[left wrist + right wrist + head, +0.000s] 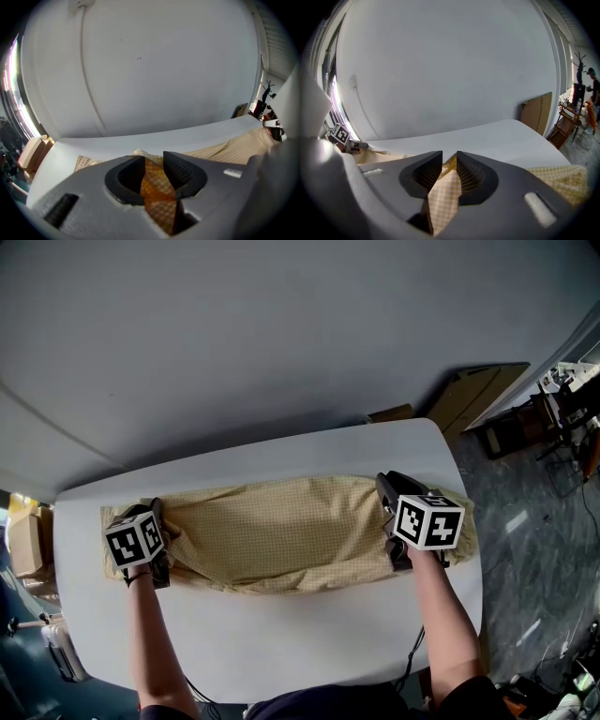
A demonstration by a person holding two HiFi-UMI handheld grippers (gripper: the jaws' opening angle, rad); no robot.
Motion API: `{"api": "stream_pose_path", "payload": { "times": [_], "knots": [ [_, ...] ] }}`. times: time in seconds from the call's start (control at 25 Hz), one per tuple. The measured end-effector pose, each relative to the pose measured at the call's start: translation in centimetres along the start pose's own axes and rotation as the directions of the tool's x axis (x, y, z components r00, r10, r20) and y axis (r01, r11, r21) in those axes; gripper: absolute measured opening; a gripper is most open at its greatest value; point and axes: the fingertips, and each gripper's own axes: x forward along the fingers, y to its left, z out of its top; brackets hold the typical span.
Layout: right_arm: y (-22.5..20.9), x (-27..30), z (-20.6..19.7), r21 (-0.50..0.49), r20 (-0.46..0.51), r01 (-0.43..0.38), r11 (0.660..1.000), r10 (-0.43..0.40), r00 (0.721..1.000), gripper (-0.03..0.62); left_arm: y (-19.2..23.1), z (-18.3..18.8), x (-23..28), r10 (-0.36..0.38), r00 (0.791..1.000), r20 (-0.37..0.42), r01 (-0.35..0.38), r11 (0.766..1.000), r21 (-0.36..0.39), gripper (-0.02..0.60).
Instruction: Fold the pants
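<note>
Room: plain grey wall behind a white rounded table; clutter and a brown board stand on the floor at the right.
Task item: tan checked fabric pants lie as one long band across the middle of the table, apparently doubled lengthwise, with the near edge rumpled.
Left gripper: at the band's left end; jaws stand parted with a ridge of cloth rising in the gap, loose rather than pinched as far as I can judge.
Right gripper: at the band's right end; jaws also parted, with a peak of cloth standing between them and no clamp on it.
Risk 1: cloth may catch on a ribbed pad if either gripper lifts away, dragging that end and undoing the laid fold.
Risk 2: the rumpled near edge may set in as a crease if the next fold goes over it unsmoothed.
Risk 3: the right end lies near the table's right edge, so a sideways tug could pull it over.
Containers: none on the table; cardboard boxes sit on the floor at the left, contents not visible.
</note>
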Motion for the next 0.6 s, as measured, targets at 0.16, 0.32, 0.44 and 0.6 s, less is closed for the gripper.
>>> {"api": "stream_pose_path", "payload": {
  "times": [0.16, 0.32, 0.44, 0.6],
  "knots": [
    [0.6, -0.8, 0.6, -0.012, 0.027, -0.008, 1.0, 0.009, 1.0, 0.123, -0.1, 0.9, -1.0, 0.009, 0.999, 0.042, -0.01, 1.0, 0.023, 0.129],
    [0.5, -2.6, 1.9, -0.028, 0.057, -0.022, 0.999, 0.024, 0.998, 0.132, -0.3, 1.5, -1.8, -0.023, 0.998, 0.054, 0.022, 0.999, 0.027, 0.132],
    [0.0, -4.1, 2.4, -0.036, 0.058, -0.033, 0.999, 0.036, 0.998, 0.135, -0.1, 1.2, -2.3, -0.039, 0.999, 0.023, 0.037, 0.998, 0.048, 0.133],
    [-0.7, -6.2, 2.2, -0.036, 0.063, -0.025, 0.999, 0.027, 0.998, 0.135, 0.1, 1.3, -3.3, -0.085, 0.996, 0.016, 0.084, 0.996, 0.043, 0.132]
  ]
}}
